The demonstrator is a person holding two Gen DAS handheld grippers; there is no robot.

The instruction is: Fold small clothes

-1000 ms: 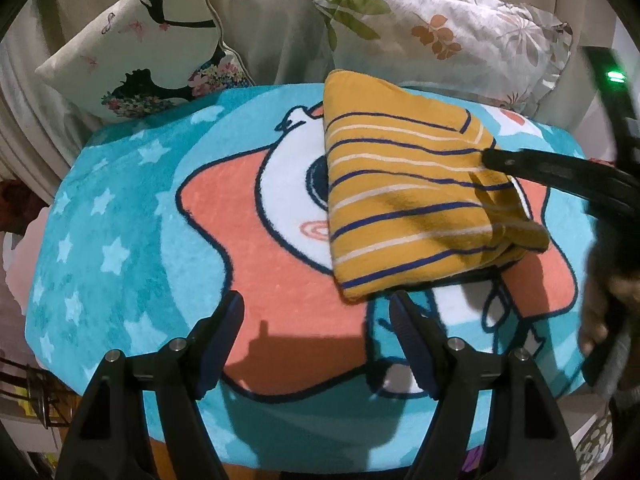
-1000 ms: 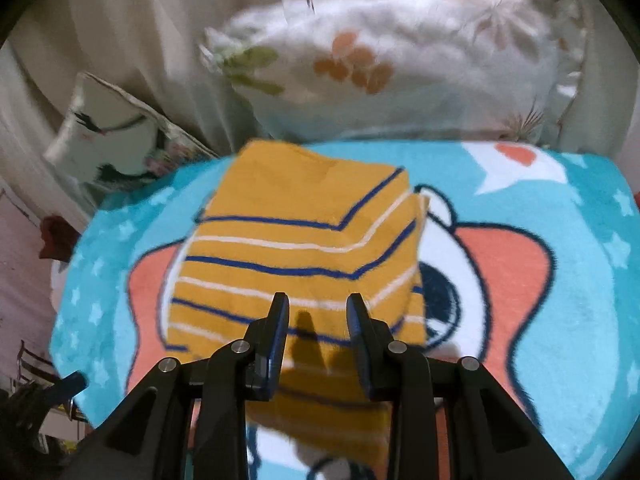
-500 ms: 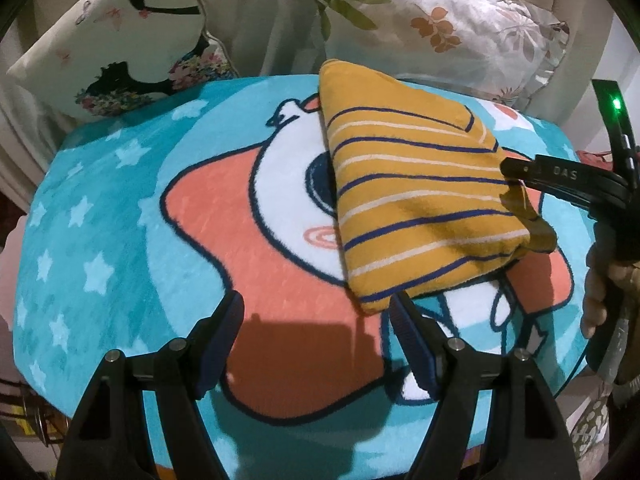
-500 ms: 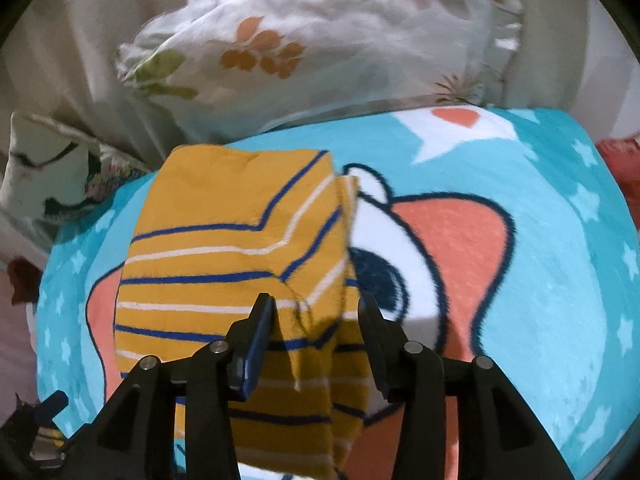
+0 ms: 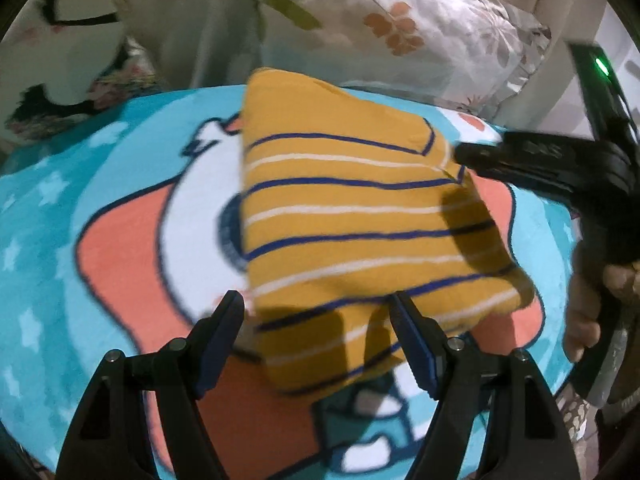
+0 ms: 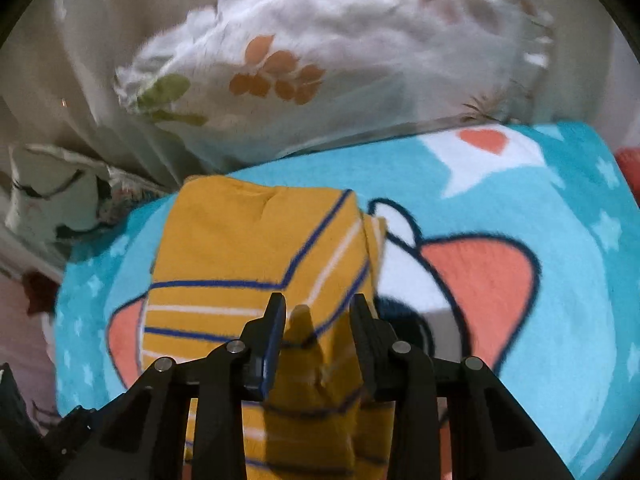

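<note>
Done: striped garment [image 5: 360, 216] lies folded on my blanket [image 5: 100, 184].
Left tool [image 5: 316, 336]: wide apart, holding nothing.
Right tool [image 6: 318, 332]: closing on a raised fold.
Left: final tidy, I judge.

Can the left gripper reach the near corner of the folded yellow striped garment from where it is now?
Probably yes: the left gripper is open, the garment's near corner already lies between its fingers, nothing blocking.
</note>
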